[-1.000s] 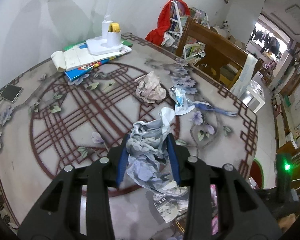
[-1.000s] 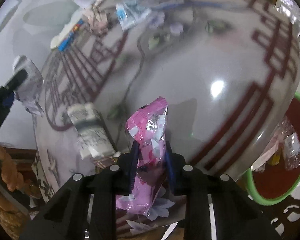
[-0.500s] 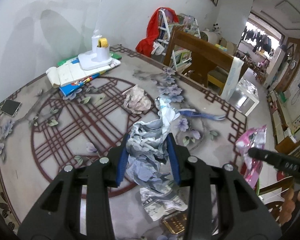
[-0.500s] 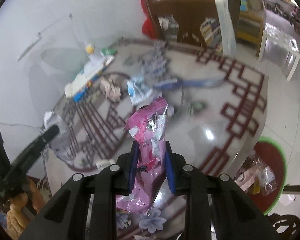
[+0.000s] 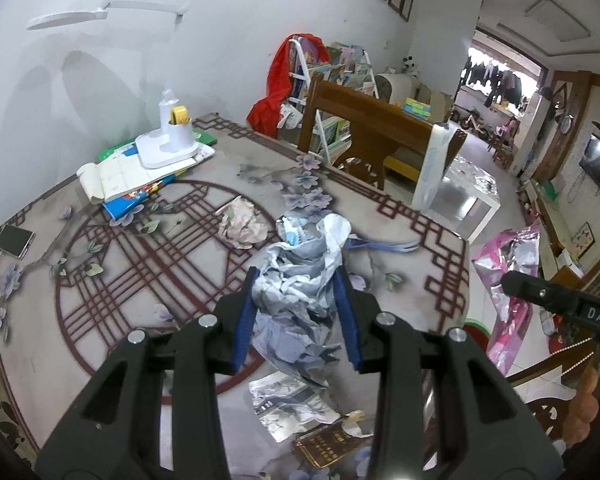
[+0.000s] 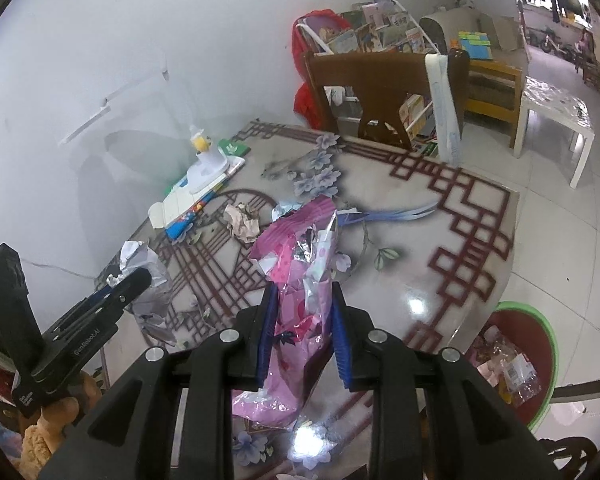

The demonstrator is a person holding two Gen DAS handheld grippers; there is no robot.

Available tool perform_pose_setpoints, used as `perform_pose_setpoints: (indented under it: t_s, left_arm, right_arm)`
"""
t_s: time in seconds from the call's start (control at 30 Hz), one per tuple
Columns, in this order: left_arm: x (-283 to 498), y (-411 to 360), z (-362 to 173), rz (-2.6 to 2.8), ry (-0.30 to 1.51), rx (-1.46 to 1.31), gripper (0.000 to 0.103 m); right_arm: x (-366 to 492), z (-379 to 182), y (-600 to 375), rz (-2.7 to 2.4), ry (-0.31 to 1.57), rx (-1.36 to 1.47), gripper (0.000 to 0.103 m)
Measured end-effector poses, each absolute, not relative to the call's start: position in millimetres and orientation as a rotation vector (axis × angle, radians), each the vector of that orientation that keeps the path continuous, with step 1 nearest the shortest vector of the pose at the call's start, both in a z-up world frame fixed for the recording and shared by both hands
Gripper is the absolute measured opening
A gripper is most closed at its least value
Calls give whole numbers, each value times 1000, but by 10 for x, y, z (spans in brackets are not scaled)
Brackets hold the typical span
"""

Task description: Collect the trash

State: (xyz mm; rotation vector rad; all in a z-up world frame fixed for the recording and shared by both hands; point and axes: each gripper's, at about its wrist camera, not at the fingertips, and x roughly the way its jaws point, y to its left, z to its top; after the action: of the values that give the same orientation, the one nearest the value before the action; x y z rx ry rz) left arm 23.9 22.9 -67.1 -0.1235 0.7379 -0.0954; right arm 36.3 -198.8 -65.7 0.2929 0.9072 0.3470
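My left gripper (image 5: 296, 280) is shut on a crumpled grey-blue paper wad (image 5: 300, 292), held above the patterned table (image 5: 100, 280). In the right wrist view that same wad (image 6: 144, 268) shows at the left. My right gripper (image 6: 302, 300) is shut on a pink foil wrapper (image 6: 296, 276), which hangs below its blue pads; in the left wrist view the wrapper (image 5: 508, 264) appears at the right. On the table lie a beige crumpled paper (image 5: 240, 224), a blue-white wrapper (image 5: 292, 230), a blue strip (image 5: 384, 245) and a printed packet (image 5: 288, 404).
A green-rimmed bin (image 6: 536, 364) with trash in it stands on the floor by the table's right edge. Books and a white lamp base (image 5: 168, 148) sit at the back left, a phone (image 5: 14, 240) at the far left. A wooden chair (image 5: 372, 136) stands behind the table.
Both grippers have risen from the table with their loads; the right one lifted most and tilted up, so the room and bin came into view. The pink wrapper now shows in the left view.
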Motion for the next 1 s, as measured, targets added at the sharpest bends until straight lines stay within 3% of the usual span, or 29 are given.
perform_pose_setpoints:
  t_s: [1.0]
  left_arm:
    - [168,-731,-430,-307,698,-50,36]
  right_arm:
    - [-38,-562,-2819,182,842,389,27]
